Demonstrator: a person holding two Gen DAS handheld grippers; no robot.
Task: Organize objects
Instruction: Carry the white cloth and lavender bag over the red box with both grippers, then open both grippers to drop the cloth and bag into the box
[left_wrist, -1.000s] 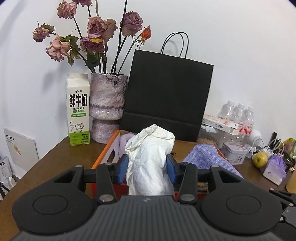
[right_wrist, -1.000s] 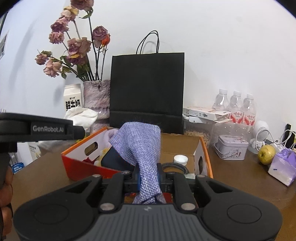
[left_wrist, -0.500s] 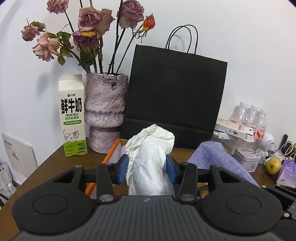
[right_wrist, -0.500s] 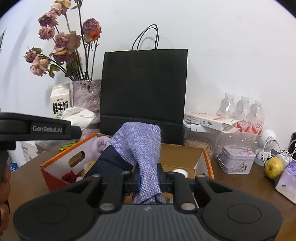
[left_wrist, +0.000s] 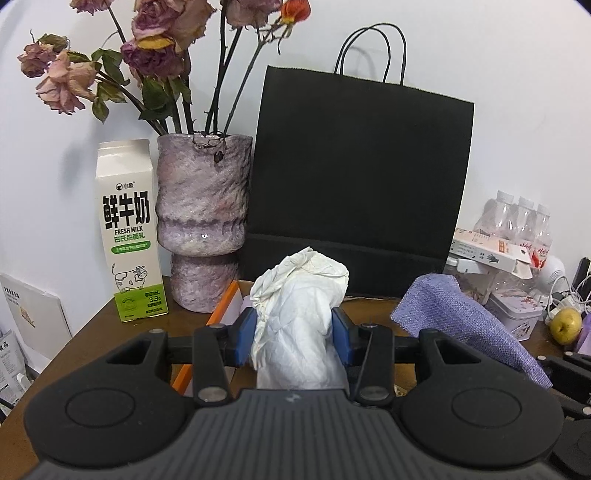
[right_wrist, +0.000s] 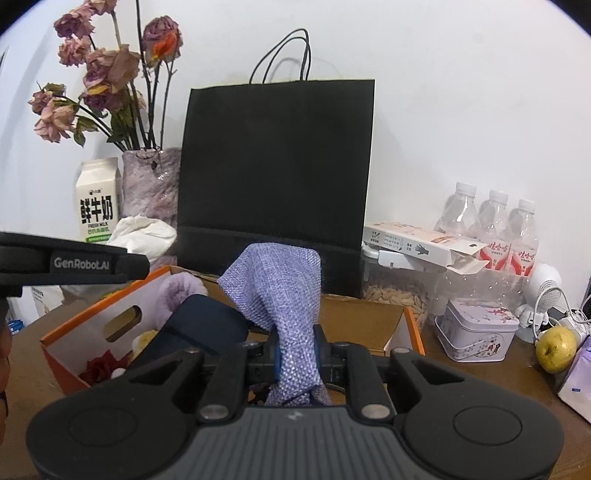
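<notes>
Tabletop milk carton (left_wrist: 129, 232), "FRESH MILK".

A plain white wall (left_wrist: 480, 55) fills the upper half of both views, evenly lit, with soft grey shadows cast on it at the left behind the flower stems. Below it runs a dark brown wooden surface (left_wrist: 96, 332), showing at the lower left and again at the lower right of the right wrist view.

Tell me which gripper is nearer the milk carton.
Left. The left gripper holds white paper just right of the milk carton; the right gripper is farther right, holding purple cloth.
</notes>
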